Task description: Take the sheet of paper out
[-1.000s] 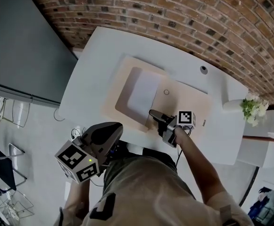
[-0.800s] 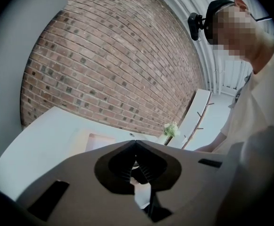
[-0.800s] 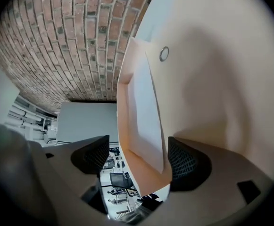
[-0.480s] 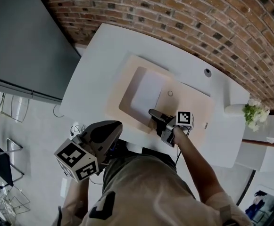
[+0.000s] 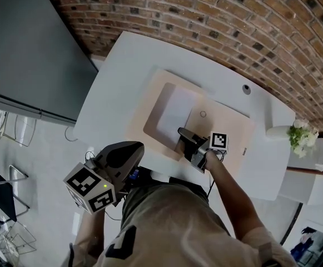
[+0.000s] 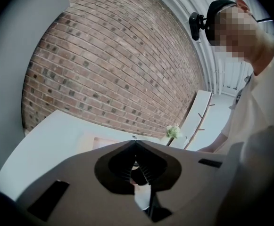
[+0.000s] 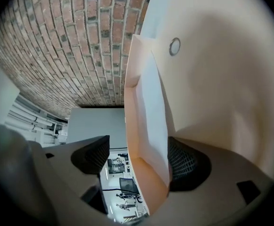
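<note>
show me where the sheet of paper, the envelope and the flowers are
sheet of paper (image 5: pixel 174 114), head view, middle of the white sheet
envelope (image 5: pixel 230 121), head view, bare beige part toward its right end
flowers (image 5: pixel 301 133), head view, the white blooms

The left gripper (image 5: pixel 122 156) hangs low, off the near edge of the table (image 5: pixel 114 71) and close to the person's body, its 2 jaws pressed together with nothing between them. The right arm (image 5: pixel 230 191) extends forward across the same edge. The right gripper (image 5: pixel 183 135) sits over the table, jaws apart, with 1 pad touching the edge of the envelope (image 7: pixel 148 182) that stands between them.
</note>
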